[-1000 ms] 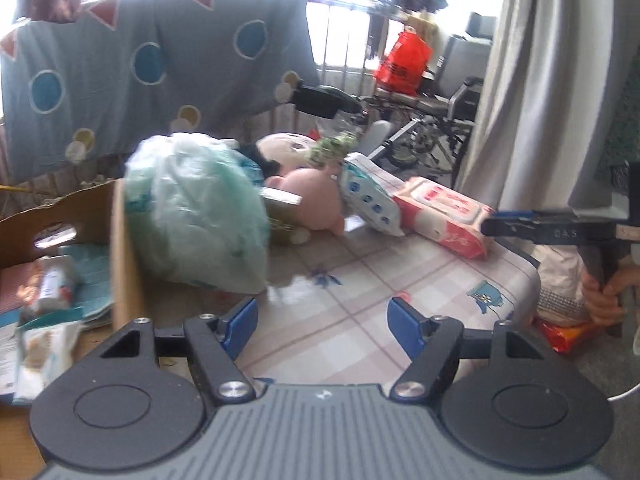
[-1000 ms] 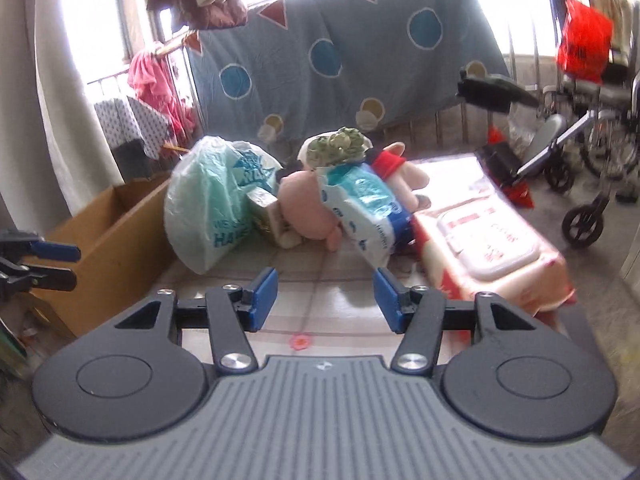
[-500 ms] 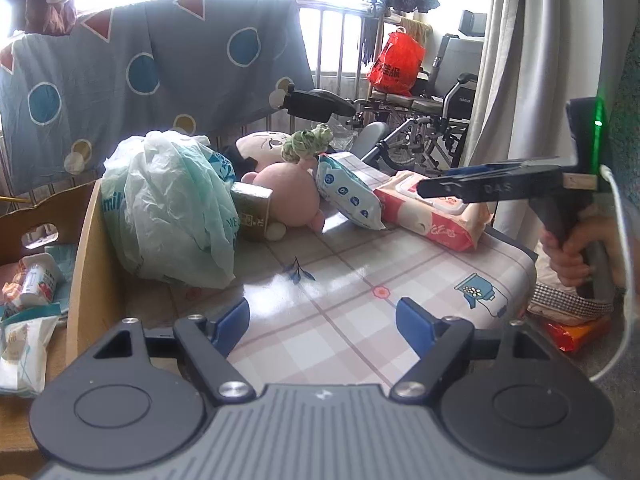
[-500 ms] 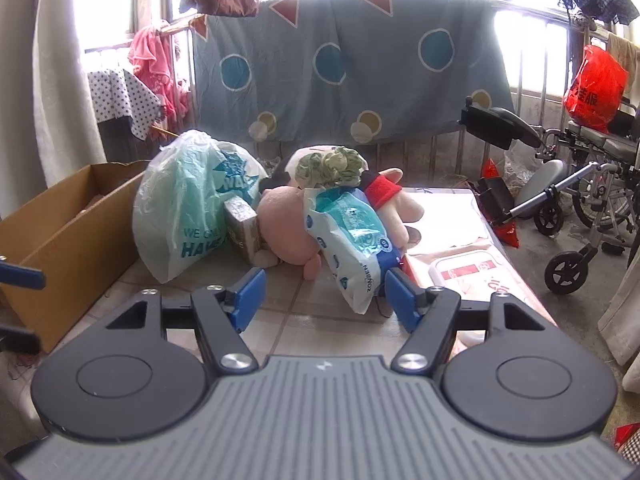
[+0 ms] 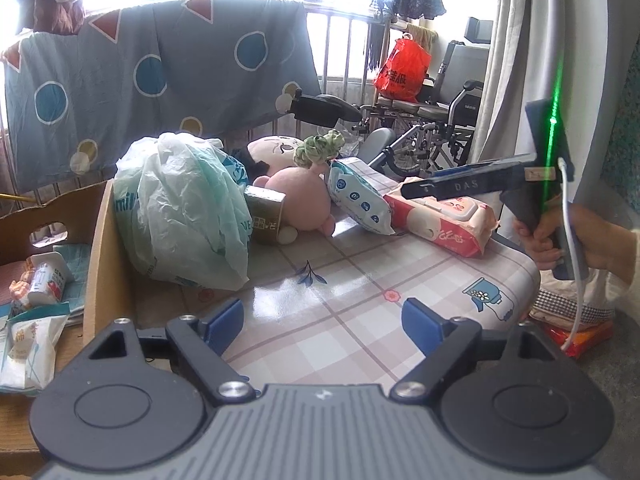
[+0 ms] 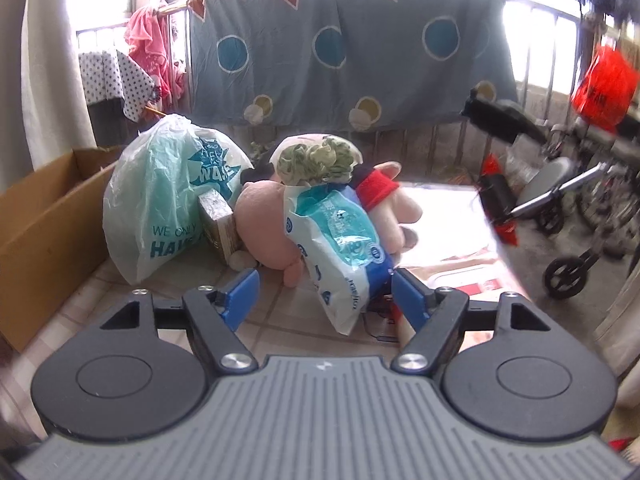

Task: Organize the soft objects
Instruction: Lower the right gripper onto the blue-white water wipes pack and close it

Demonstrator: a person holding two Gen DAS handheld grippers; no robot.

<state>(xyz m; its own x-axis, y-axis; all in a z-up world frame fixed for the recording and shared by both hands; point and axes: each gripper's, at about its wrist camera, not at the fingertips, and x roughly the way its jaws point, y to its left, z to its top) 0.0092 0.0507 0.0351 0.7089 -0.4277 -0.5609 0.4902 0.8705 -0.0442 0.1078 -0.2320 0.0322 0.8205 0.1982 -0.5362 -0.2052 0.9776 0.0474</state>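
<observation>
A pile of soft things lies at the far side of the checked table [image 5: 344,304]: a teal plastic bag [image 5: 184,216], a pink plush toy [image 5: 300,200], a blue-white wipes pack [image 5: 358,196] and a pink wipes pack [image 5: 444,220]. My left gripper [image 5: 322,320] is open and empty above the near table edge. My right gripper [image 6: 324,292] is open, its jaws close in front of the blue-white wipes pack [image 6: 340,236], which leans on the pink plush [image 6: 264,228]. The right gripper also shows in the left wrist view [image 5: 416,190], over the pink pack.
An open cardboard box [image 5: 52,248] with small packets stands left of the table; it shows in the right wrist view [image 6: 44,216] too. A gold carton [image 5: 266,218] sits between bag and plush. A patterned blanket [image 5: 160,76] hangs behind. A wheelchair [image 6: 580,208] stands right.
My right gripper has moved forward and lower toward the blue-white wipes pack, which now sits just beyond its jaws. My left gripper has pulled back slightly; both stay open.
</observation>
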